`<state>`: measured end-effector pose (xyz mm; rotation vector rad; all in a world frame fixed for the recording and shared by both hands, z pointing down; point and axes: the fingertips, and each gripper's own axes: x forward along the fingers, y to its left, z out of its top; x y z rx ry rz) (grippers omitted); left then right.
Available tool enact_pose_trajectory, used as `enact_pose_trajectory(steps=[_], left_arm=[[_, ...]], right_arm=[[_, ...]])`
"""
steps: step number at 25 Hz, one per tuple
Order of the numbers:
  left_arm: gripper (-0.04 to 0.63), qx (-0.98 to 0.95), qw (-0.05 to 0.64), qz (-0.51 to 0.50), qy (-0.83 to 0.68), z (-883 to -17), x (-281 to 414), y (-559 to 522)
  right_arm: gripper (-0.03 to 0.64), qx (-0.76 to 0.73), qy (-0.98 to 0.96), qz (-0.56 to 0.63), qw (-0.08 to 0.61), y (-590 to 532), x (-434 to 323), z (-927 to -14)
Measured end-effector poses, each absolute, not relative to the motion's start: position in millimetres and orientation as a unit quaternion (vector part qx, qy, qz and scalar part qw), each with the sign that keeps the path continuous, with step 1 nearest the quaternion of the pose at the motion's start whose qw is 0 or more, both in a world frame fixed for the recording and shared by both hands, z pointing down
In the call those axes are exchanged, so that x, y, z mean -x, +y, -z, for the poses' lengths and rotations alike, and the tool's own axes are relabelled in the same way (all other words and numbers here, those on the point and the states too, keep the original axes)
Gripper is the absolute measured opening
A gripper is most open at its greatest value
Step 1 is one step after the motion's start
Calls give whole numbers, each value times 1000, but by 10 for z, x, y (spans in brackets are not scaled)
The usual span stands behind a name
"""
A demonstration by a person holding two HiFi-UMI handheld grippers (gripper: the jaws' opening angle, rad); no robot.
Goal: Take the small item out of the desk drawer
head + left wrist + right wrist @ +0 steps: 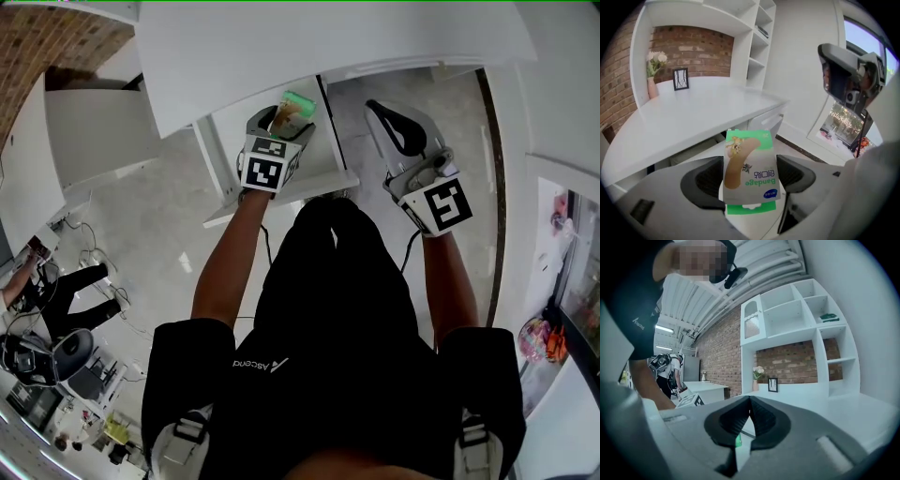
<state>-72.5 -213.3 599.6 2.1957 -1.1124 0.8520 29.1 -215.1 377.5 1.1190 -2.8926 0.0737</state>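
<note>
The small item is a green and white bandage box [750,171] with a plaster printed on it. My left gripper [749,180] is shut on it, one pad against each side, and holds it upright in the air. In the head view the box [296,106] and the left gripper [281,120] hang over the open white drawer [319,169] below the desk top [328,47]. My right gripper [398,127] floats to the right of the drawer, above the floor. Its jaws [750,408] are shut with nothing between them.
The white desk [693,112] carries a vase of flowers [652,75] and a small picture frame [680,78] against a brick wall. White shelves [806,319] rise at the desk's end. A second person [56,291] stands at the left.
</note>
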Motion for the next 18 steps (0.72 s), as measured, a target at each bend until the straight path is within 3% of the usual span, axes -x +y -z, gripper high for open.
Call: enact_pose_trajectory(steps=[18], left_arm=[[344,-885,155,-65,-434,-3864,470,-1790]], right_arm=[[2,-356,-934,-4,-8,-1816,-132,-3148]])
